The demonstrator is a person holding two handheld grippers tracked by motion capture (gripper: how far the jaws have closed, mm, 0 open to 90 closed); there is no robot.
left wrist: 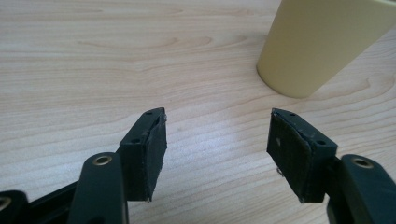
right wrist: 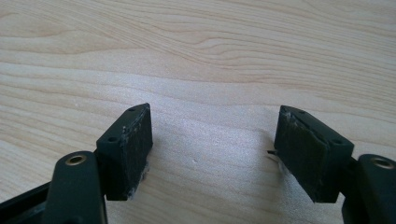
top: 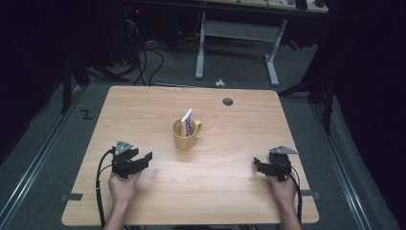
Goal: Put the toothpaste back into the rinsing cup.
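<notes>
The pale wooden table top (left wrist: 116, 56) has a smooth, matt grain that takes a soft sheen just between the black rubbery pads (left wrist: 292, 156) of the left gripper (top: 146, 157). Those pads look rough and worn at the edges, set in matt black plastic jaws with brass-coloured rivets. Ahead of the fingers to the right, the pale yellow mug (left wrist: 322, 42) is smooth and dull, perhaps ceramic. The white printed tube (top: 187, 120) inside it looks glossy. The right gripper (right wrist: 215, 140) has equally scuffed pads.
</notes>
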